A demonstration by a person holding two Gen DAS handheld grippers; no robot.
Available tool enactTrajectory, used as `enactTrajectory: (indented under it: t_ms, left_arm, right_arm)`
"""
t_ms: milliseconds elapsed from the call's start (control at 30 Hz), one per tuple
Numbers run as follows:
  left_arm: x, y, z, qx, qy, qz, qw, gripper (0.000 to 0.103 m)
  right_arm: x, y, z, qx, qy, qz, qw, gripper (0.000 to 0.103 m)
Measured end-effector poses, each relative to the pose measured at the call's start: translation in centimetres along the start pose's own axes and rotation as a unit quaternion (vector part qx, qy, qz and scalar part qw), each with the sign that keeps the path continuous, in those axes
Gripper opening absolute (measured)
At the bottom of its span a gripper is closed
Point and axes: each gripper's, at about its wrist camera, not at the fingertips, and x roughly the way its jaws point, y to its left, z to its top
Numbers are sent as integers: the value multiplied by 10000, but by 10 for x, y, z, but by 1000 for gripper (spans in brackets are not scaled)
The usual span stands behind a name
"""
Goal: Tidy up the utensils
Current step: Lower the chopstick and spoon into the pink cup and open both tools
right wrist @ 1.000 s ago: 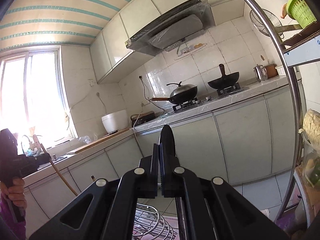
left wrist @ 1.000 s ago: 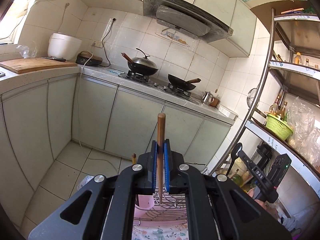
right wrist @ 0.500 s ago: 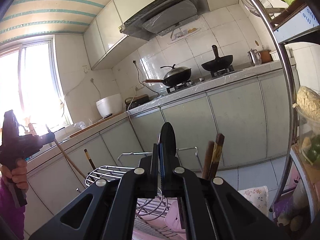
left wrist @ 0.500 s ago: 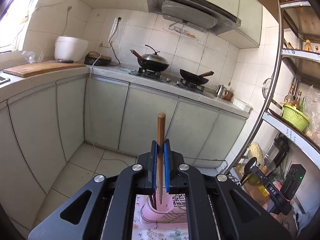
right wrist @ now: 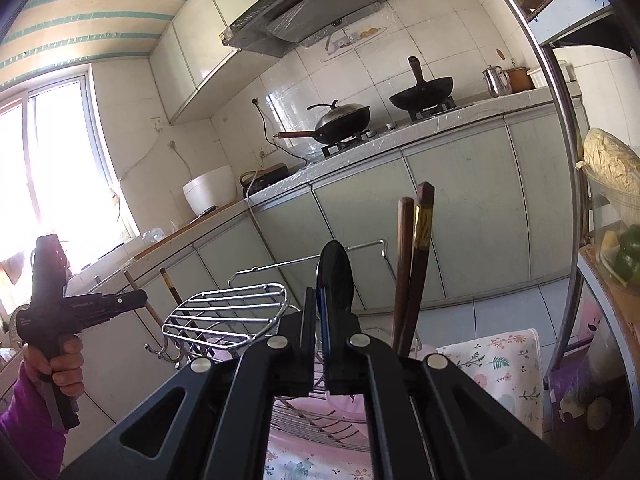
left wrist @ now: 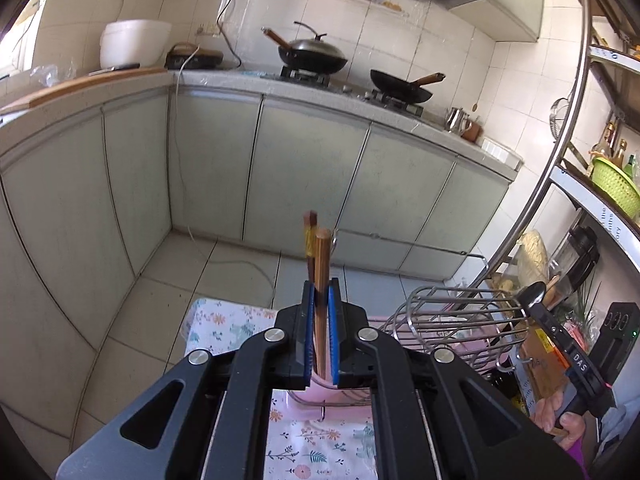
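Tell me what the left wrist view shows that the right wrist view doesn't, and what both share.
Only the left wrist view: the left hand-held gripper clamped on a wooden chopstick, plus a green basket on the shelf.
Only the right wrist view: the window, and the right hand-held gripper gripping a black utensil.
Both: the wire rack, pink holder, and lidded wok.

Daylit, window (right wrist: 48, 168) blown out, fisheye-warped edges

Two woks (left wrist: 313, 54) on the counter's far edge; one kettle (left wrist: 455, 117); one wire rack (left wrist: 452, 316); one rice cooker (left wrist: 134, 42).
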Motion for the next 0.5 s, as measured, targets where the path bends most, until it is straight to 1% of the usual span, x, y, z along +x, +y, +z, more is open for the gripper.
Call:
enactTrajectory:
  t_ms: [100,200,367,400,467,500]
  left_arm:
    - [9,7,-5,-134,127,50,9998,6]
    - [18,14,-10,-281,286,54,9992,6]
    - [17,14,-12,-386,207,158,9989,7]
    - [16,14,-12,-410,196,183,9988,9]
    - [16,15,-12,-461,199,278,9984,16]
    - [16,16,-13,-484,205,308,9981,23]
  right_arm:
    - [-2,3,-3,-64,5,-59,10000,2]
    - [0,2,-4,-2,50,-51,10000,3]
    - [3,0,-7,118,152,-43,9998,4]
    - [4,0,-8,122,205,-47,9997,4]
    - [6,0,-8,125,272,-66,9995,5]
    - [7,0,-9,123,303,-97,9994,10]
